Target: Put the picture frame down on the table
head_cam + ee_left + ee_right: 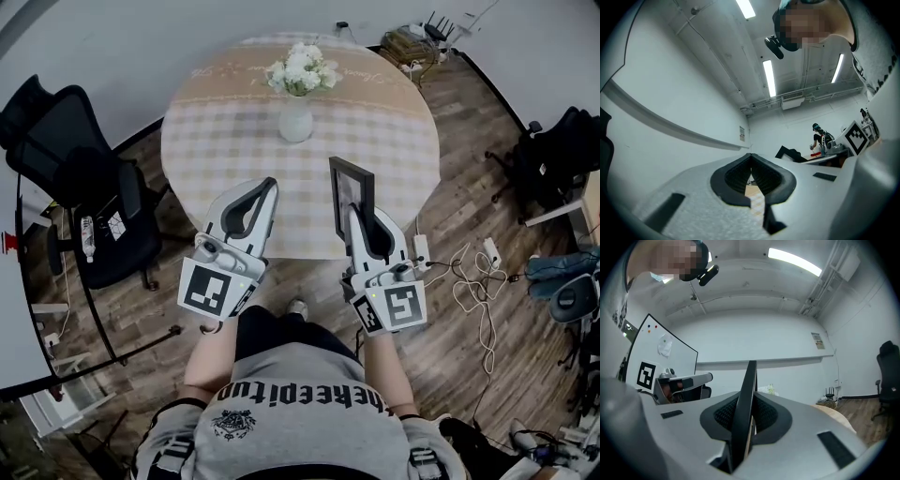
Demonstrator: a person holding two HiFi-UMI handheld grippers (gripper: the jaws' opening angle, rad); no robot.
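The picture frame (pixel 351 192) is black and stands upright on edge over the near rim of the round table (pixel 375 122). My right gripper (pixel 357 214) is shut on its lower part. In the right gripper view the frame (pixel 746 394) runs edge-on up between the dark pads (pixel 766 416) of that gripper (pixel 749 420). My left gripper (pixel 265 187) hovers over the table's near left edge, apart from the frame. Seen from its own camera, the left gripper (pixel 751 159) is shut with nothing in it. Whether the frame touches the tablecloth is hidden.
A white vase (pixel 296 120) of white flowers (pixel 302 67) stands mid-table, beyond both grippers. A black office chair (pixel 94 187) sits left of the table, another chair (pixel 562 150) to the right. Cables and a power strip (pixel 469 272) lie on the wooden floor. Another person (pixel 819 138) works far off.
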